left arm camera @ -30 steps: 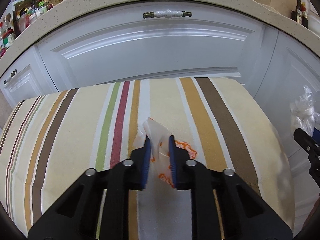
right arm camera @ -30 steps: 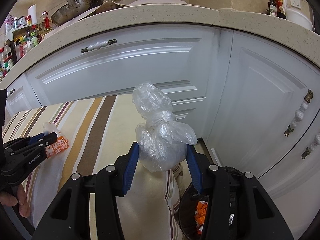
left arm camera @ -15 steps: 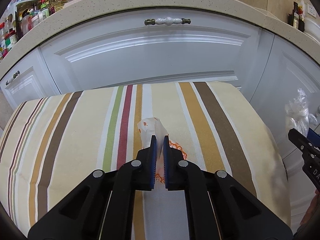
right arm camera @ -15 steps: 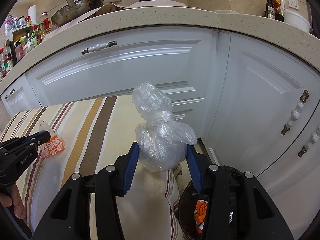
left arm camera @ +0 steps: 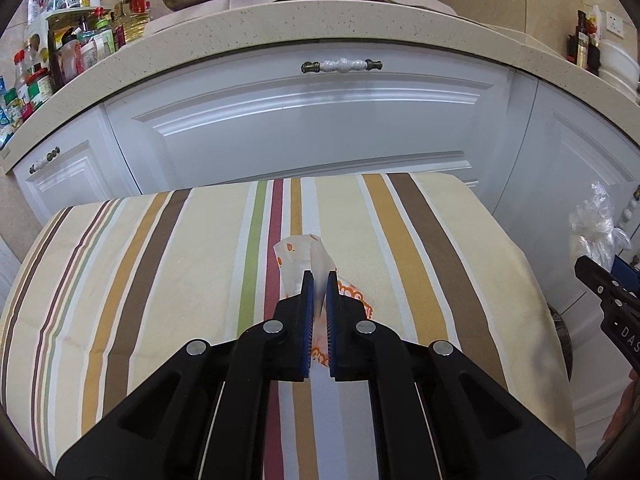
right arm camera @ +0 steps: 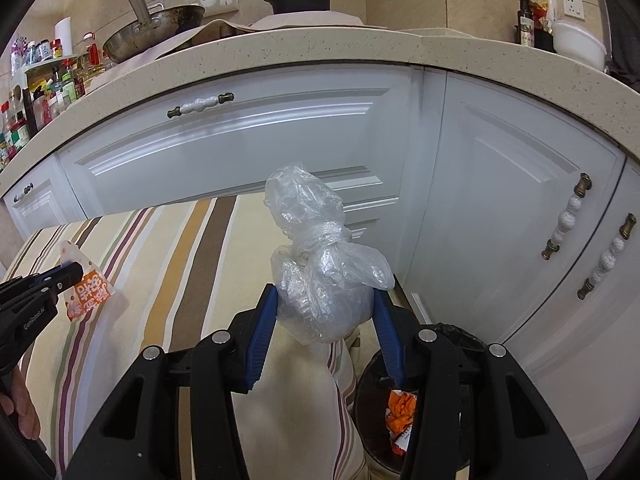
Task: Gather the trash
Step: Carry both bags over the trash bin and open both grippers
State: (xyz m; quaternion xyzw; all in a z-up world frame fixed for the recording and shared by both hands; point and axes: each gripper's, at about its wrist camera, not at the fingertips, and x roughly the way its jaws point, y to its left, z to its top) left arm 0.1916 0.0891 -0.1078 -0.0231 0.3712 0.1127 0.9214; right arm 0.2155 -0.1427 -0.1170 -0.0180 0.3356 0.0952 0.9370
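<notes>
My left gripper [left arm camera: 318, 280] is shut on a white and orange wrapper [left arm camera: 298, 254], which it holds just above the striped tablecloth [left arm camera: 160, 280]. The same wrapper [right arm camera: 86, 286] and left gripper [right arm camera: 74, 270] show at the left of the right wrist view. My right gripper [right arm camera: 326, 294] is shut on a knotted clear plastic bag [right arm camera: 316, 264], held up over the table's right end. That bag [left arm camera: 596, 228] also appears at the right edge of the left wrist view. A black trash bin [right arm camera: 452, 336] with orange rubbish inside stands on the floor below the right gripper.
White cabinet doors [left arm camera: 312, 124] with ceramic handles run behind the table under a speckled countertop [right arm camera: 280, 52]. Bottles, a wok and a pot crowd the counter. A person's fingers [right arm camera: 20, 412] show at the lower left of the right wrist view.
The left jaws closed fully on the wrapper and lifted it off the cloth. The right gripper with the bag rose a little; the bin came more into view.
</notes>
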